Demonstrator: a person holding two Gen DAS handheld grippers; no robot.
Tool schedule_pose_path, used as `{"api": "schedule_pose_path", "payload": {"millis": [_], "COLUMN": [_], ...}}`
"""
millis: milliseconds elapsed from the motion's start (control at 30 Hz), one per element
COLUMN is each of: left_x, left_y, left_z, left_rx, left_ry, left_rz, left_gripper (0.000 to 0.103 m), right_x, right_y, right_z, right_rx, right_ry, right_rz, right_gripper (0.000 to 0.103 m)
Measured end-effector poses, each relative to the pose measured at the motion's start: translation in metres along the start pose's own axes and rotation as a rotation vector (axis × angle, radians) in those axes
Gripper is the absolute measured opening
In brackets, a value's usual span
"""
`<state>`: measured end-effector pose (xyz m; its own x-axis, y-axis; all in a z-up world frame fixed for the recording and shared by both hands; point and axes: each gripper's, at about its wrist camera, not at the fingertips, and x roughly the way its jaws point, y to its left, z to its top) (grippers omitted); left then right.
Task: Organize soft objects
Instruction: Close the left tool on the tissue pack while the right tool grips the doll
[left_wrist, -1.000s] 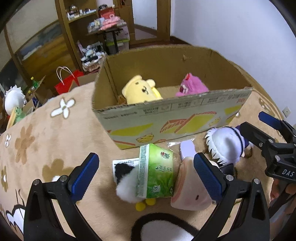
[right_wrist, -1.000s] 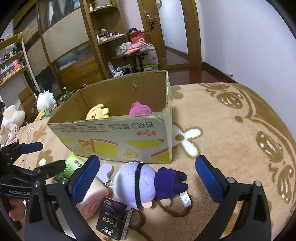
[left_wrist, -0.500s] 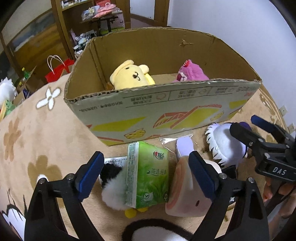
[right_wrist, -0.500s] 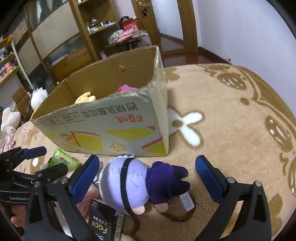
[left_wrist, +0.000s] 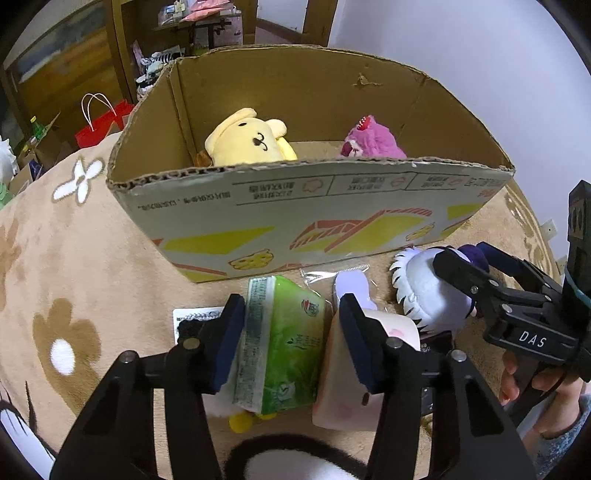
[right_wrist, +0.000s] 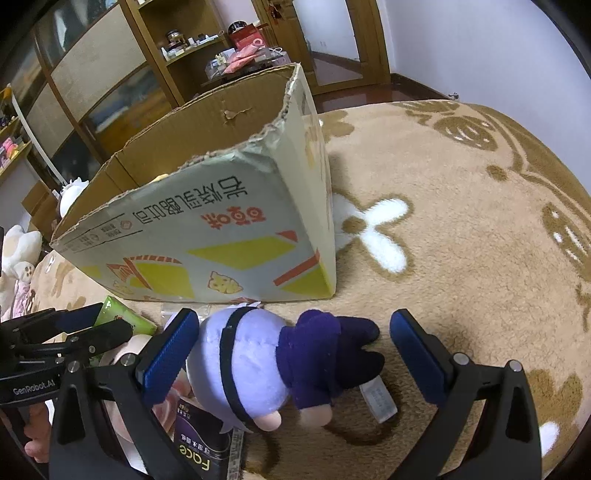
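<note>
Left claw (left_wrist: 291, 339) low centre of left view, jaws closing on green tissue pack (left_wrist: 284, 347); pads at both its sides, pack already bulging, so gripped. Judged: next into box (left_wrist: 306, 210), which fills upper frame with yellow plush (left_wrist: 247, 142) and pink plush (left_wrist: 371, 142) inside. Right claw (right_wrist: 291, 354) wide, straddling doll (right_wrist: 273, 365) lengthwise, pads not touching. Blanket (right_wrist: 461, 206) carries all. Hidden: white plush under pack, only edge showing; pink roll (left_wrist: 343, 402) half behind right pad; box floor mostly behind near wall.

Black-and-white plush (left_wrist: 295, 459) cut off below.
</note>
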<state>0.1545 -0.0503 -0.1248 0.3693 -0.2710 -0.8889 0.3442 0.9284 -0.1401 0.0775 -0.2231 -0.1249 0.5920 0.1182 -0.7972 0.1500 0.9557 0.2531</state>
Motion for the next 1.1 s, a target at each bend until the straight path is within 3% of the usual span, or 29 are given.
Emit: {"api": "schedule_pose_path", "payload": {"millis": [67,133,400,733,1100], "left_x": [-0.001,0.0,0.008,0.024,0.023], "left_y": [0.0,0.001,0.008,0.01,-0.004], "left_z": [0.0,-0.001,0.001,0.006,0.003], "left_rx": [0.0,0.001,-0.028,-0.057,-0.014], "left_ry": [-0.009,0.001,0.037,0.084,0.072], "left_rz": [0.003,0.007,0.016,-0.009,0.0], "left_gripper": [0.04,0.039,0.04,0.054,0.048], "right_x": [0.0,0.001,0.003,0.012,0.014], "right_y": [0.0,-0.001,-0.001,-0.001,0.006], "right_z": [0.0,0.001,0.001,0.0,-0.003], "right_rx": [-0.001,0.0,0.001,0.004,-0.011], "right_ry": [0.001,0.001,0.009,0.036,0.055], "right_rz": [0.001,0.001,0.008,0.027,0.04], "right_gripper": [0.103,0.103,0.103,0.103,0.103]}}
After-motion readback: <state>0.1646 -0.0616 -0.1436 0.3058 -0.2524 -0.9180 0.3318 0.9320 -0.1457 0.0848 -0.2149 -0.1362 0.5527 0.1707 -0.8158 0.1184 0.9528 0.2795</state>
